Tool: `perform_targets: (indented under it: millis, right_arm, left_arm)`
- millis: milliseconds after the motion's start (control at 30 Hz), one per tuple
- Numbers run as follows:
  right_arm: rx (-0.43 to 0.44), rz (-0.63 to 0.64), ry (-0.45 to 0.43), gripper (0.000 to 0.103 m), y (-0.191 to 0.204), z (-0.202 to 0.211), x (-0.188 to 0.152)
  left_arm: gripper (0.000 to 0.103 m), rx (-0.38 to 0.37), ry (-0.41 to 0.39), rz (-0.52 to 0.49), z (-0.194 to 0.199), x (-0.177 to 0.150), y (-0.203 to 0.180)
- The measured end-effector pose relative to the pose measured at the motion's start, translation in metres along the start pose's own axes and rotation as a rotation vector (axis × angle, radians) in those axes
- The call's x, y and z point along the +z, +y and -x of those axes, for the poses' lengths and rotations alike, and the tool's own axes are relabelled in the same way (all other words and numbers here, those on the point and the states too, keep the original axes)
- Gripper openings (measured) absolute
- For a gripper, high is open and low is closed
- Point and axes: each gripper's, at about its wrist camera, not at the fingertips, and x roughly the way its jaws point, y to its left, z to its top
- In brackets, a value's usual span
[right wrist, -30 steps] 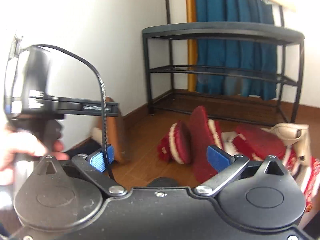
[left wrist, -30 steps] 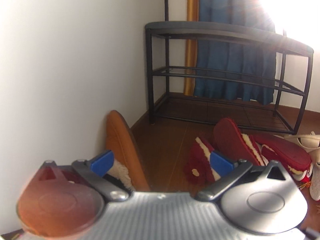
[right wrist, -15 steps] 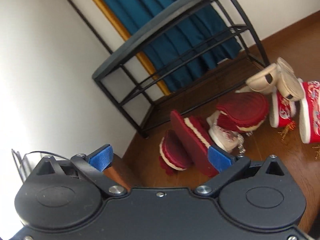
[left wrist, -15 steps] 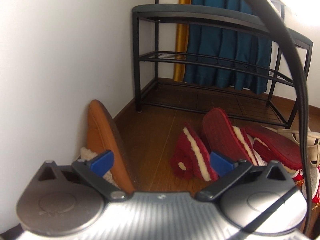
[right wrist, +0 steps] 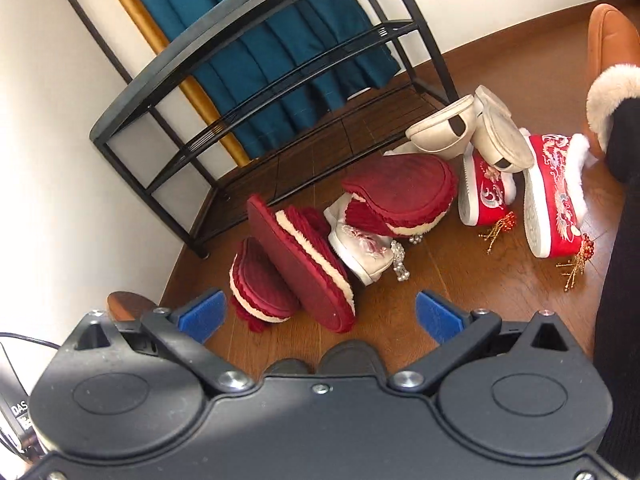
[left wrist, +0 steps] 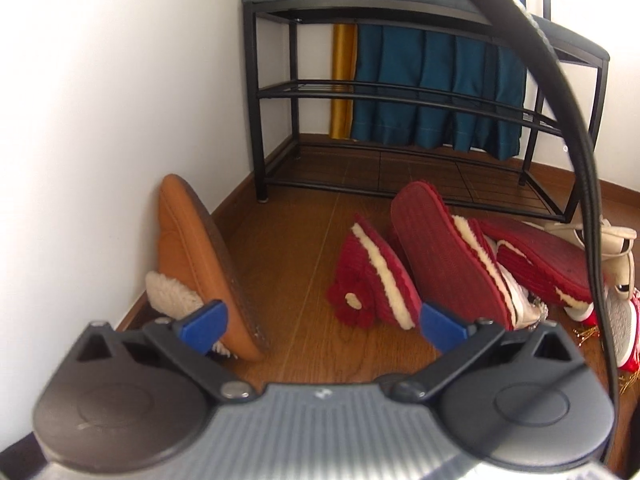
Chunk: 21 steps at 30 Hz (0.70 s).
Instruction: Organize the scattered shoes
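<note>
Both grippers up, spread wide, nothing gripped.

Left gripper (left wrist: 322, 322) and right gripper (right wrist: 320, 316) hovering over wood floor (right wrist: 448, 264); red slippers (right wrist: 296, 264), cream heels (right wrist: 472, 128), embroidered shoes (right wrist: 552, 196) heaped before empty black rack (right wrist: 224, 80); tan slipper (left wrist: 192, 256) against wall.

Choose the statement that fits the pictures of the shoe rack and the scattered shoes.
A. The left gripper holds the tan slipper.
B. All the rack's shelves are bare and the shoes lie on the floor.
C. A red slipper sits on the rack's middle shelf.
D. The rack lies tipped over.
B: the black shoe rack stands upright with nothing on its shelves, while the red slippers lie on the wooden floor in front.
</note>
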Motion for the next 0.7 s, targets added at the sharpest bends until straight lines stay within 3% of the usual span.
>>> perform_targets:
  millis: [167, 233, 433, 633, 700]
  right_arm:
    - [-0.073, 0.005, 0.021, 0.103, 0.001, -0.002, 0.001]
    - [-0.039, 0.006, 0.035, 0.103, 0.004, -0.028, 0.003]
    - [0.027, 0.043, -0.022, 0.103, 0.015, -0.016, 0.003]
    - [0.119, 0.052, 0.049, 0.103, 0.011, -0.023, 0.002]
    - [0.144, 0.075, 0.022, 0.103, 0.007, -0.021, 0.002]
  left_arm:
    - [0.102, -0.011, 0.003, -0.002, 0.002, -0.001, -0.001]
    - [0.102, -0.015, 0.003, -0.001, 0.003, 0.000, -0.001]
    - [0.102, -0.028, 0.005, -0.003, 0.004, -0.001, -0.003]
    - [0.102, -0.027, 0.008, -0.012, 0.003, -0.004, -0.003]
    - [0.102, -0.025, 0.005, -0.017, 0.001, -0.005, -0.003]
